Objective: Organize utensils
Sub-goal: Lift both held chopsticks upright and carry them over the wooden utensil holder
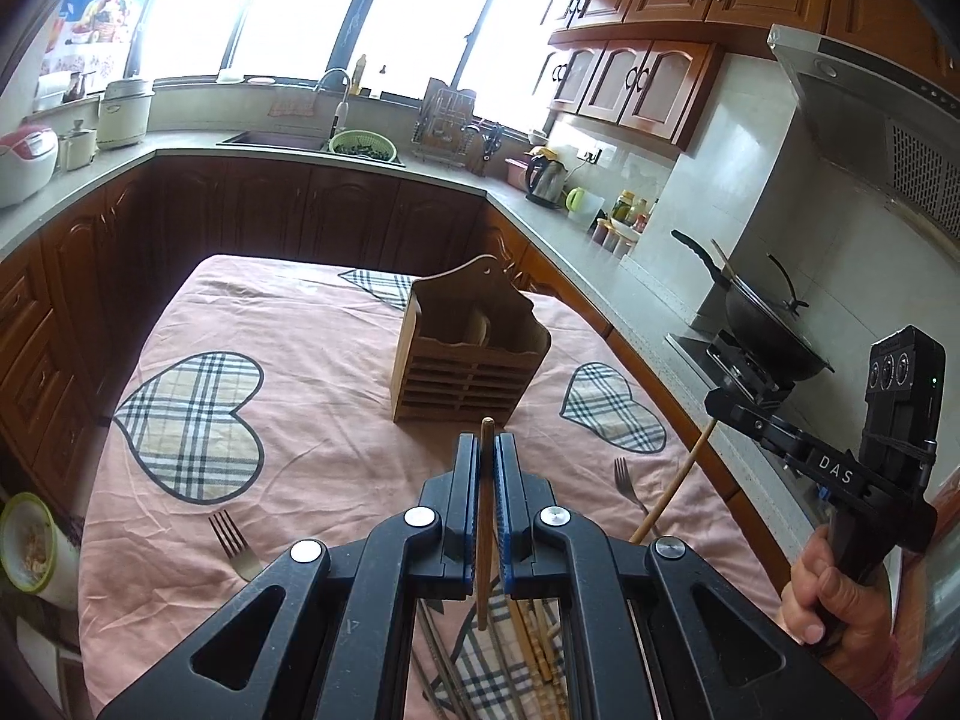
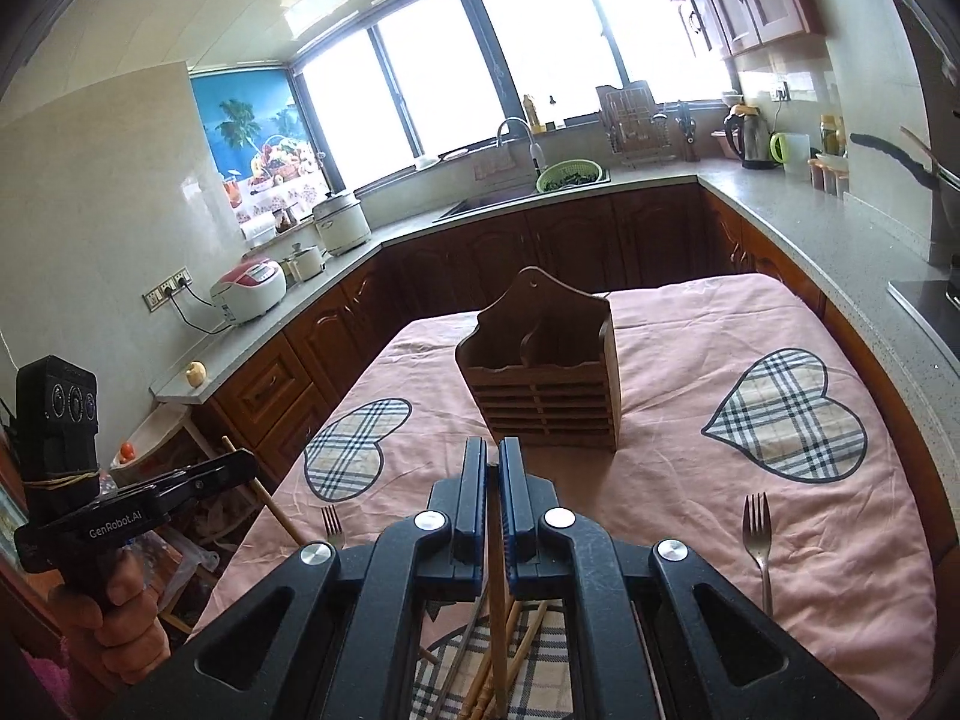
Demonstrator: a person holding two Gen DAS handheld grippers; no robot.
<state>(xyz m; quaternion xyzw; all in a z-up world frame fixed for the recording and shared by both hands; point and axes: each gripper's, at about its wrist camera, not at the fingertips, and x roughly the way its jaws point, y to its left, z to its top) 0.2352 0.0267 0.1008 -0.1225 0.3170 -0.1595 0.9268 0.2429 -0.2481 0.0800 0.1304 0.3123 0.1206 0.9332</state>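
Note:
A wooden utensil holder (image 1: 471, 354) (image 2: 543, 375) stands upright mid-table on the pink cloth. My left gripper (image 1: 486, 450) is shut on a wooden chopstick (image 1: 483, 516), held above the table in front of the holder. My right gripper (image 2: 492, 456) is shut on another wooden chopstick (image 2: 497, 612); it also shows in the left wrist view (image 1: 675, 486), hanging from the right gripper at the right. Several loose chopsticks (image 2: 516, 648) lie on the cloth below both grippers. One fork (image 1: 235, 543) (image 2: 331, 522) lies left, another fork (image 1: 627, 483) (image 2: 757, 534) lies right.
The table (image 2: 840, 570) is covered by a pink cloth with plaid hearts. Kitchen counters (image 1: 384, 156) run around the back and both sides, with a sink, rice cookers, a kettle, and a wok (image 1: 762, 324) on the stove. A bowl (image 1: 27, 540) sits off the table's left.

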